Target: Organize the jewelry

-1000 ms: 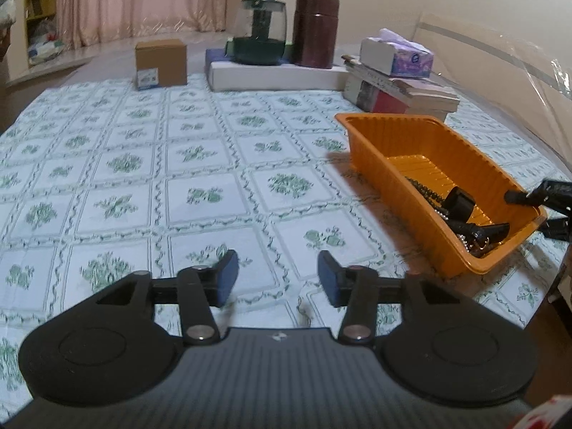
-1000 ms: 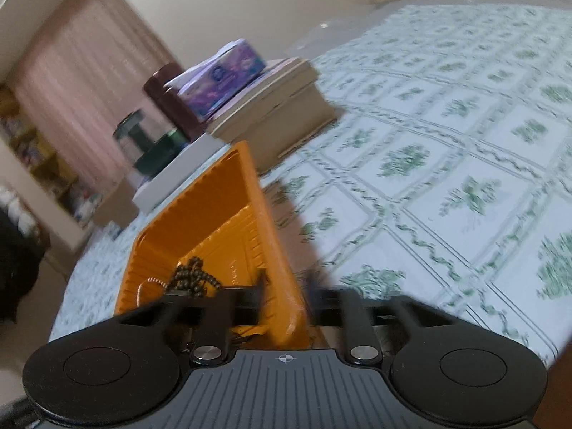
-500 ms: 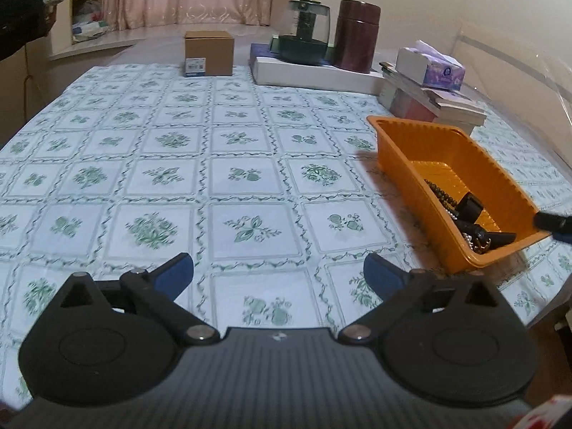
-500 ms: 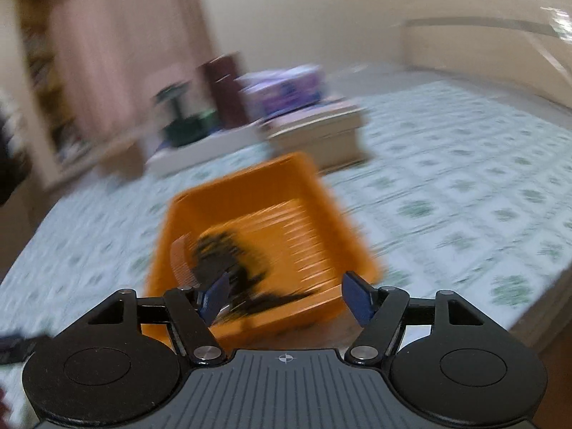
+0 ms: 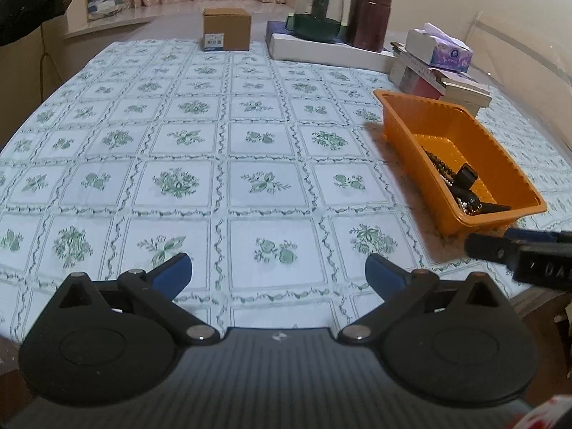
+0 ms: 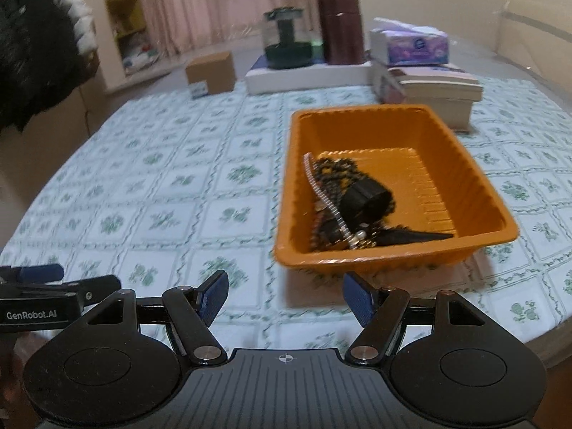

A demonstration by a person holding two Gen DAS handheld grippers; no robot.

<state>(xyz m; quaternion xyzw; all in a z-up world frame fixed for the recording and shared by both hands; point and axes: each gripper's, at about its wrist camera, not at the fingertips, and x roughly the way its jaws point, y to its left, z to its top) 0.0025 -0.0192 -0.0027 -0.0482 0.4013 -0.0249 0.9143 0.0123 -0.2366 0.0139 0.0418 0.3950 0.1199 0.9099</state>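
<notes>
Left tongs point(image 5: 279, 270) gape empty over the tablecloth point(image 5: 221, 150), orange tray point(image 5: 429, 121) beyond.

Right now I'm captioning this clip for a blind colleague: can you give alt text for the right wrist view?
An orange tray holding a tangle of dark bead chains and other black pieces sits on a green-flowered tablecloth, just beyond the open, empty right gripper. The left gripper shows at the left edge; boxes, jars and tissues line the far side.

Black gripper point(image 5: 279, 271), blue-padded jaws
</notes>
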